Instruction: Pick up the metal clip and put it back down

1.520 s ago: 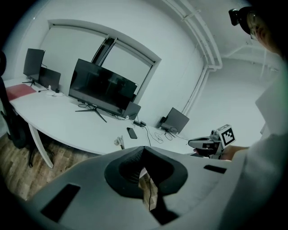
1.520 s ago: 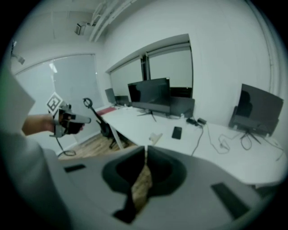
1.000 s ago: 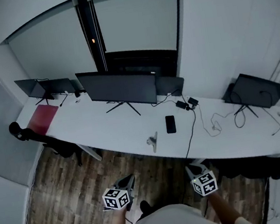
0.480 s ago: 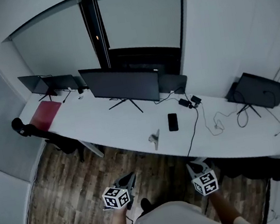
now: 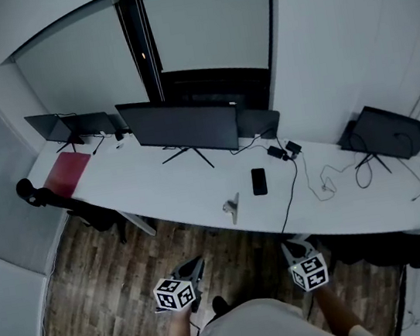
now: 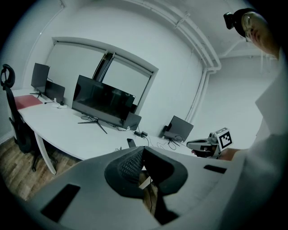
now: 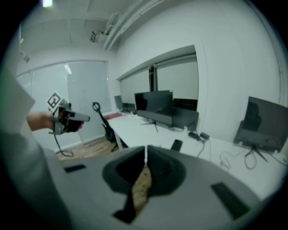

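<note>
Metal clip [image 5: 232,208], slim and silvery, lay near the front edge of the desk [image 5: 158,187]; left gripper [image 5: 195,266] and right gripper [image 5: 291,247] hung short of it, fingers clenched, empty.

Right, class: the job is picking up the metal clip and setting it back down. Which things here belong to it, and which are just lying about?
Job: metal clip, left gripper, right gripper.
Lying about: phone, big monitor, cables, red mat.

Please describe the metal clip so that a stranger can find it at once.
On the long white desk, look in front of the large middle monitor. Near the desk's front edge lies the metal clip: small and silvery, unlike the flat black phone beside it.
</note>
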A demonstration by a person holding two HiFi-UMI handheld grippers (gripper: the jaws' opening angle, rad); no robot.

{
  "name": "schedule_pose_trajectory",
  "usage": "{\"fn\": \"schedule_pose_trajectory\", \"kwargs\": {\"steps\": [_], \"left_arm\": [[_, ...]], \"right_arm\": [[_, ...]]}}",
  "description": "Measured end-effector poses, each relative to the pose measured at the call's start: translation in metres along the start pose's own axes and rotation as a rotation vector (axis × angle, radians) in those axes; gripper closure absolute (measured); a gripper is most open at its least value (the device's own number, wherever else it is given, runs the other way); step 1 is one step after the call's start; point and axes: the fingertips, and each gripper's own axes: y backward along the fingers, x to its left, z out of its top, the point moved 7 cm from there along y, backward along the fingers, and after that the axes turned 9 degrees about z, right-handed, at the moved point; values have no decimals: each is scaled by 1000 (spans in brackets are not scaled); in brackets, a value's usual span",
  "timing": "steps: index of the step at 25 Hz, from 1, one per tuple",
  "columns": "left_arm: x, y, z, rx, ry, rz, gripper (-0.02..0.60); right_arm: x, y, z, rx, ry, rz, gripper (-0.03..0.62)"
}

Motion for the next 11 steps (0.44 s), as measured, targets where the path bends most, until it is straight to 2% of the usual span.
{"fn": "schedule_pose_trajectory", "kwargs": {"steps": [11], "left_arm": [[7,-5,2,12,-5,-16,549]], "right_arm": [[0,-8,-2,-1,-18,-8,559]]}}
